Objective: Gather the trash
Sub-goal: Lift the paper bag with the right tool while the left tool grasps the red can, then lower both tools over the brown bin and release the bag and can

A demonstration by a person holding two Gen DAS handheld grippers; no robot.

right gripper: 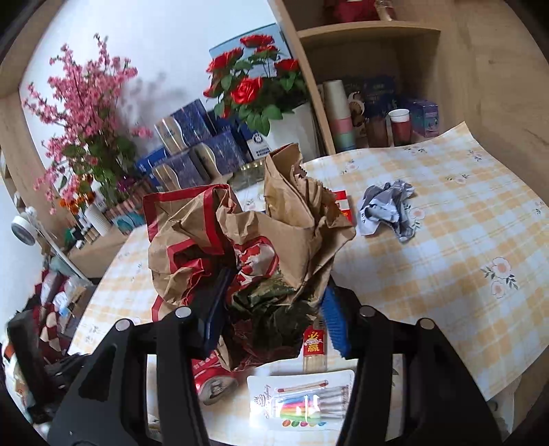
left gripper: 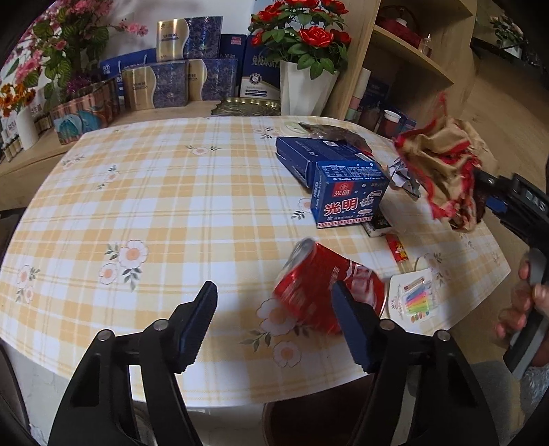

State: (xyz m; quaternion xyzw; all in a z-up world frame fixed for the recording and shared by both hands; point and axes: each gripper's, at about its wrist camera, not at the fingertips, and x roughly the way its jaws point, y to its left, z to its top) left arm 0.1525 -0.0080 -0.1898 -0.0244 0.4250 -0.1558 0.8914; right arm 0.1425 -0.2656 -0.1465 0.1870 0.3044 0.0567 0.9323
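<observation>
Right gripper [right gripper: 271, 315] clamps crumpled paper bag [right gripper: 240, 233] above table [right gripper: 446, 240].

- Surface [left gripper: 144, 206] under a yellow-and-white checked cloth with flower prints.
- White wall [right gripper: 164, 44] behind; daylight, soft shadows.
- Wooden shelf unit [left gripper: 408, 58] at right, paper cups [right gripper: 338, 113] stacked inside.
- Red roses [left gripper: 302, 31] in a white pot, pink blossoms [right gripper: 82, 103], blue gift boxes [left gripper: 171, 82] on a low wooden ledge.

The blue carton [left gripper: 348, 195] on the surface shows big white characters "光明" on its red band. Above them runs small print, "Vanilla Flavor Ice Cream". Other lettering is too blurred to read.
</observation>
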